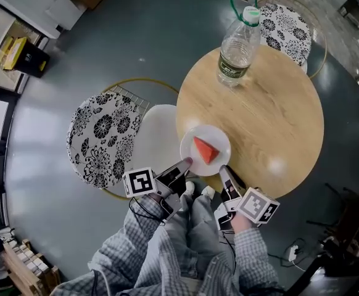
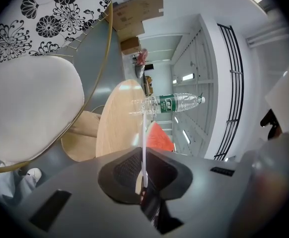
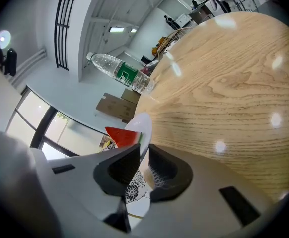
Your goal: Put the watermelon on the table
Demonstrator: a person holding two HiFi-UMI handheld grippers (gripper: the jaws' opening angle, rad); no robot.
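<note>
Left gripper point(image 1: 184, 163) is clamped on the white plate point(image 1: 193, 142), gripping its rim at 8 o'clock; right gripper point(image 1: 222, 170) is closed on the rim at 5 o'clock. Watermelon slice point(image 1: 205, 150) lies on the plate, over the 7 o'clock edge of the round table point(image 1: 266, 116). Water bottle point(image 1: 238, 45) stands at 1 o'clock from the plate, a floral chair point(image 1: 102, 137) at 9. Checked sleeves point(image 1: 167, 251) reach in from 6 o'clock, and the grippers converge on the plate.

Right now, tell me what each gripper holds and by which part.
Both hold the white plate carrying the watermelon slice, by its rim: the left gripper pinches the near-left edge, the right gripper the near-right edge.
</note>
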